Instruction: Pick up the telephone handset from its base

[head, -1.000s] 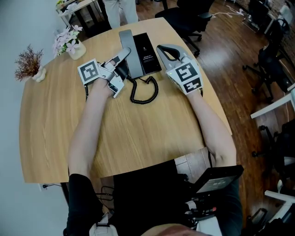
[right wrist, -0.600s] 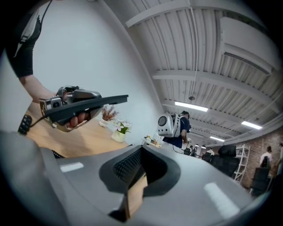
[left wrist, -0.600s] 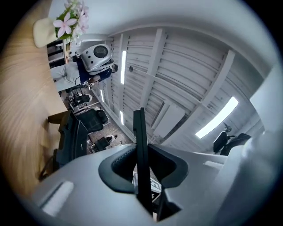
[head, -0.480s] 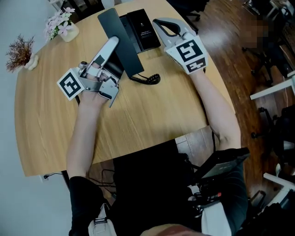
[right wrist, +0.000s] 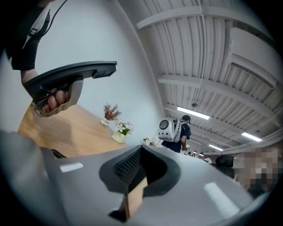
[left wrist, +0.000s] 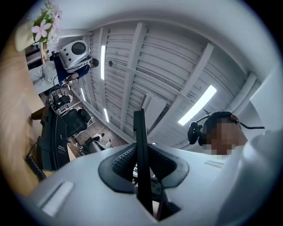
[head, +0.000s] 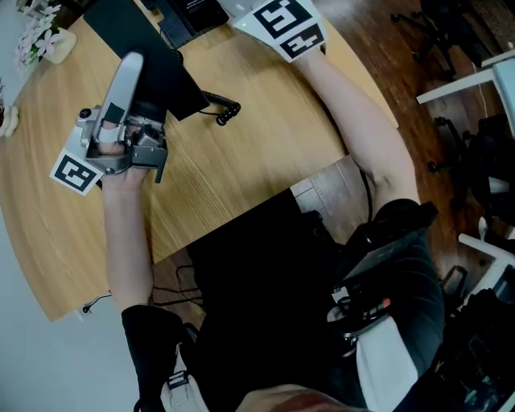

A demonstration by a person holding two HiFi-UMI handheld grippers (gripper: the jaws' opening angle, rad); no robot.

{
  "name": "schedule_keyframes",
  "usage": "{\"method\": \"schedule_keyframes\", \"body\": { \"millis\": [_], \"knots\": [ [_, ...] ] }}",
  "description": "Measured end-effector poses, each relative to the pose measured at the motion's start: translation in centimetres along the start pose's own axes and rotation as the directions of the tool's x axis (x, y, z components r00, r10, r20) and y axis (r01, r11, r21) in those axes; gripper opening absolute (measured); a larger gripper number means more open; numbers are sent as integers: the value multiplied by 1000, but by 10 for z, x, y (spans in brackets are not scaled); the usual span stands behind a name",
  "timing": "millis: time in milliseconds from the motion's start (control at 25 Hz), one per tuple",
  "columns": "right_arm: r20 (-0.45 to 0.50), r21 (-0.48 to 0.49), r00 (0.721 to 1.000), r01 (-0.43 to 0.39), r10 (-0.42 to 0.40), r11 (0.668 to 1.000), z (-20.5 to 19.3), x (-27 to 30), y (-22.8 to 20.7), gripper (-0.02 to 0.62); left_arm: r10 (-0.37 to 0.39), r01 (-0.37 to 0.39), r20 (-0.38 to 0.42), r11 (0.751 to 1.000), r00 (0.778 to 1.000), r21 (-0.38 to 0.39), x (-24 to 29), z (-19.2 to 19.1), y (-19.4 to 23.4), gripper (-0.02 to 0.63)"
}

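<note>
Table: light wood top with visible grain, curved edge on the person's side. The black telephone base sat at the far end, cut off by the frame's top edge. A loop of coiled cord showed over the wood just on the near side of the base; couldn't tell whether it rested on the top. Far left corner held a white pot of pink flowers. Near it stood a small vase of dried brown twigs. Both were well apart from the base.

Bright even light, glaring ceiling strip lights, fisheye warping, dark vignetted corners, blurred tabletop
</note>
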State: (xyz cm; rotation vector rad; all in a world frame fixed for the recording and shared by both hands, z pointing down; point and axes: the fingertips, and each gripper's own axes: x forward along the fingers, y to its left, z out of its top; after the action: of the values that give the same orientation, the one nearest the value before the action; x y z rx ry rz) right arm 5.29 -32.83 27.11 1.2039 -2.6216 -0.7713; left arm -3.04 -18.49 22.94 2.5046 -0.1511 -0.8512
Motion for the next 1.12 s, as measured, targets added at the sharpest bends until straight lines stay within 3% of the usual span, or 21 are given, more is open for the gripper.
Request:
{"method": "schedule_keyframes", "body": {
  "millis": [520, 840, 1120],
  "knots": [
    [-21, -10, 999, -45, 45, 999, -9, 7, 18, 3, -15, 15, -14, 1000, 1000, -16, -12, -14, 0, 81],
    [-23, -22, 998, -51, 51, 998, -9, 6, 18, 3, 61, -61, -21, 998, 998, 7, -21, -16, 20, 81],
    [-11, -16, 999, -41, 41, 999, -5, 4, 13, 3, 74, -73, -31, 997, 997, 5, -20, -15, 19, 81]
  ]
}}
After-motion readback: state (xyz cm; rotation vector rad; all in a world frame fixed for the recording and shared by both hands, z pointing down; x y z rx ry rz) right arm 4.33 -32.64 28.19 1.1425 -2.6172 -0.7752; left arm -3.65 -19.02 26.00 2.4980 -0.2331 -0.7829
